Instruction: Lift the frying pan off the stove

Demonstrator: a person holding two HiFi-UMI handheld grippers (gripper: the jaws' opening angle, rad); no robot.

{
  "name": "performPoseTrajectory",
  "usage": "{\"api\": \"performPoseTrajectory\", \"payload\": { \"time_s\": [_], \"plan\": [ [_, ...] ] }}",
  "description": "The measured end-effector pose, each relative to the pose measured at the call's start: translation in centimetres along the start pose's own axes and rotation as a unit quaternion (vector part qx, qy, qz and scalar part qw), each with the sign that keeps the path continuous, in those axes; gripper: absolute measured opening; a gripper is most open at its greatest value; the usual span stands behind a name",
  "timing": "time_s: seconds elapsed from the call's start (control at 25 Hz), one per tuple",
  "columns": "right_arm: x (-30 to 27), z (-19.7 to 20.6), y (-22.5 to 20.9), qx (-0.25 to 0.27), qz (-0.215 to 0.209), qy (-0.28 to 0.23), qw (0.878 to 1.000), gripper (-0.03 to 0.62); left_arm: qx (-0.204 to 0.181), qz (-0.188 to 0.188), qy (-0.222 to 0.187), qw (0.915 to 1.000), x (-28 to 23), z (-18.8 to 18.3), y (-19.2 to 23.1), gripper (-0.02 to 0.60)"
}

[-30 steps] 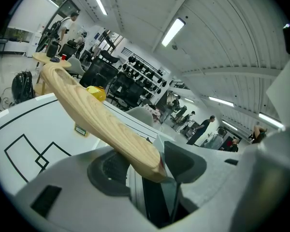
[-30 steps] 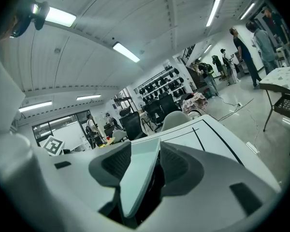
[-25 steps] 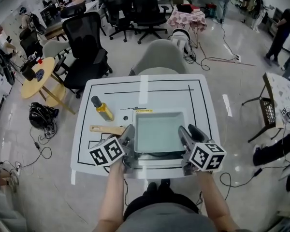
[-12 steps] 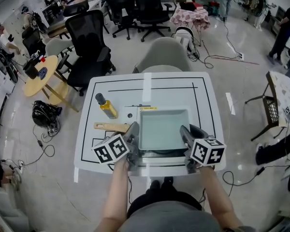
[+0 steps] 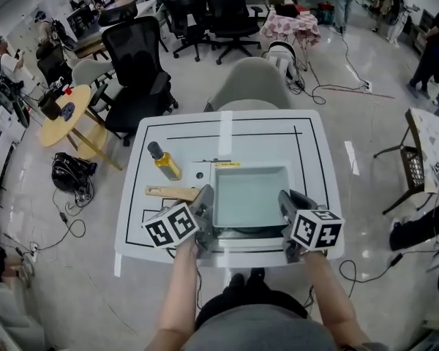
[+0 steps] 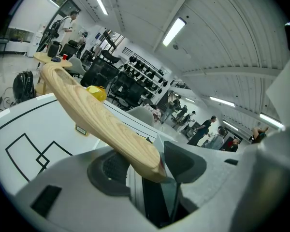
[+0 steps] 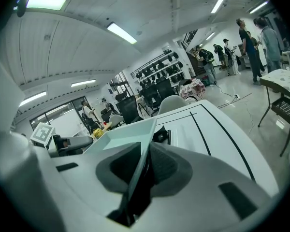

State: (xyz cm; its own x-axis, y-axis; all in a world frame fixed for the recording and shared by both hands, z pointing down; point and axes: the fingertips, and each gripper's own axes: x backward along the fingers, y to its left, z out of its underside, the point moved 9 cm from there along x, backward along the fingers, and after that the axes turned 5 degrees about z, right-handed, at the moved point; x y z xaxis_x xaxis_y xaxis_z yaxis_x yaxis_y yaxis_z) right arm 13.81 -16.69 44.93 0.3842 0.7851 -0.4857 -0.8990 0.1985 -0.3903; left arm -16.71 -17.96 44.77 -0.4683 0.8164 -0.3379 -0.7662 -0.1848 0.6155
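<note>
Square frying pan [image 5: 250, 196] sits on the stove [image 5: 238, 232], near the front edge of the white table [image 5: 307, 152], not lifted yet. Its wooden handle [image 5: 168, 192] points left, and an oil bottle [image 5: 163, 161] stands behind the handle, apart from it. The left gripper [image 5: 204, 203] is clamped narrow on the pan's left rim, right next to the handle root. The right gripper [image 5: 287, 202] has just been closing, and the thin right rim is between its jaws. They look pinched on it, at a narrow gap. Step in hand: two-sided grasp done, the lift comes next. To do it well, probably confirm the right pinch is firm first, since the rim is thin and could slip. Then raise both grippers together at the same rate and keep the pan level. Go straight up until the base is off the stove, and don't pull the sides apart. The handle adds weight on the left, so expect tilt that way.
</note>
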Motion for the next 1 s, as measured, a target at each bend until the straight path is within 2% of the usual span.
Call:
{"api": "performPoseTrajectory", "payload": {
  "time_s": [0.52,0.76,1.0],
  "plan": [
    [0.2,0.1,0.0,-0.02,-0.007,-0.01,1.0,0.049,0.003,0.0,0.002,1.0,0.4,-0.3,-0.3,0.219],
    [1.4,-1.2,0.4,-0.029,-0.018,-0.039,0.999,0.046,-0.007,0.014,-0.016,0.9997,1.1,-1.1,-1.4,0.216],
    [3.1,-3.2,1.2,-0.011,-0.028,-0.081,0.996,0.044,-0.026,0.041,-0.051,0.9975,2.0,-2.7,-3.3,0.216]
  ]
}}
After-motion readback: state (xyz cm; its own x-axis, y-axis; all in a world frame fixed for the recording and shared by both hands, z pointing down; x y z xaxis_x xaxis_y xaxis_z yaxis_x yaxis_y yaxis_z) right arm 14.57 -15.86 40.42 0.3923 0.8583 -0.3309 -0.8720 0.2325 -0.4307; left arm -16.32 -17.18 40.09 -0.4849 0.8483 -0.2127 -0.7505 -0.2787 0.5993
